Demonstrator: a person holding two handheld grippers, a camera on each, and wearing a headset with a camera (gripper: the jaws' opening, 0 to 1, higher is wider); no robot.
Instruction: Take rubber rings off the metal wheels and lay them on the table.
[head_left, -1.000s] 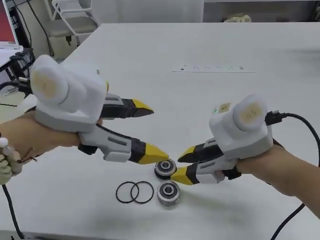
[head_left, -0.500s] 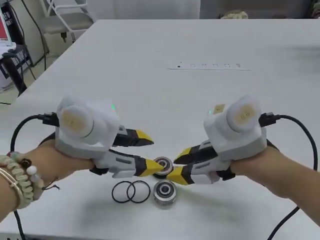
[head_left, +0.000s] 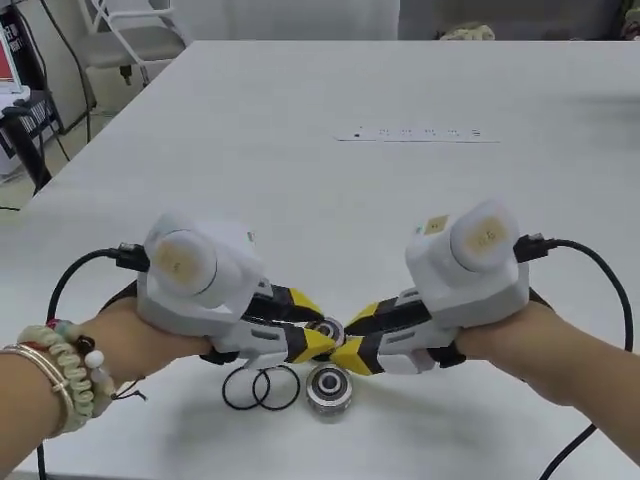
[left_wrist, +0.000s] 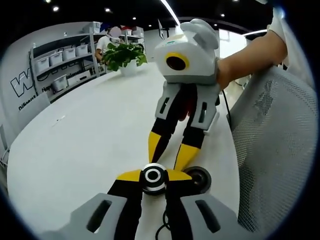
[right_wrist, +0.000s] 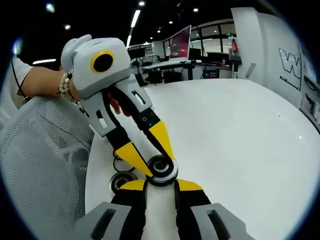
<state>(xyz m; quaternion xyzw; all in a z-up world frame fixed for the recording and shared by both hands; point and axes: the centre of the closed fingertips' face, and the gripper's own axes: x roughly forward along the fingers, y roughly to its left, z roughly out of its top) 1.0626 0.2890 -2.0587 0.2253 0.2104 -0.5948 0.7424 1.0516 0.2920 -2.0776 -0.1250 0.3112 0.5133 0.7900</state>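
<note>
A metal wheel (head_left: 325, 328) with a black rubber ring is held just above the white table (head_left: 400, 200), and both grippers meet on it. My left gripper (head_left: 316, 324) comes in from the left and is shut on the wheel (left_wrist: 154, 178). My right gripper (head_left: 347, 336) comes from the right, its yellow tips closed against the same wheel (right_wrist: 162, 170). A second wheel (head_left: 328, 386) lies flat on the table just in front. Two loose rubber rings (head_left: 262, 387) lie overlapping to its left.
A thin strip with printed marks (head_left: 415, 133) lies farther back on the table. Cables trail from both grippers toward the near edge (head_left: 580, 440). A potted plant (left_wrist: 122, 55) stands at the table's far end. A mesh chair back (right_wrist: 45, 165) is beside the table.
My left gripper has moved right to the held wheel and its wide-open jaws have closed around it. The right gripper has hardly moved.
</note>
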